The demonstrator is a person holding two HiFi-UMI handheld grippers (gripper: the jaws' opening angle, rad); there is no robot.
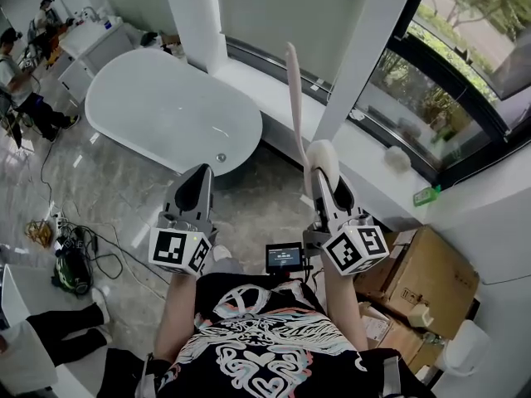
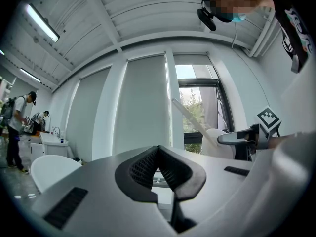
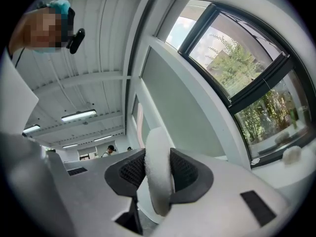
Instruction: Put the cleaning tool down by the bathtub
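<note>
Tool (image 1: 294, 98) sits clamped in the right gripper (image 1: 326, 177): the jaws squeeze its white pad and the long handle points away from the person. It is held in the air just right of the tub (image 1: 158, 106), whose white basin shows only a drain (image 1: 221, 157). Left gripper (image 1: 197, 185) is level near the tub's end, jaws closed together on nothing. Box (image 1: 427, 272) stands at right, contents unclear.

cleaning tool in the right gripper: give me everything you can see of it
The cleaning tool is a long, thin, pale pink handle ending in a white, fuzzy, rounded pad. The right gripper is shut on the pad, jaws pressing both faces; the handle slants up and away. It is held in the air, apart from the bathtub.
</note>
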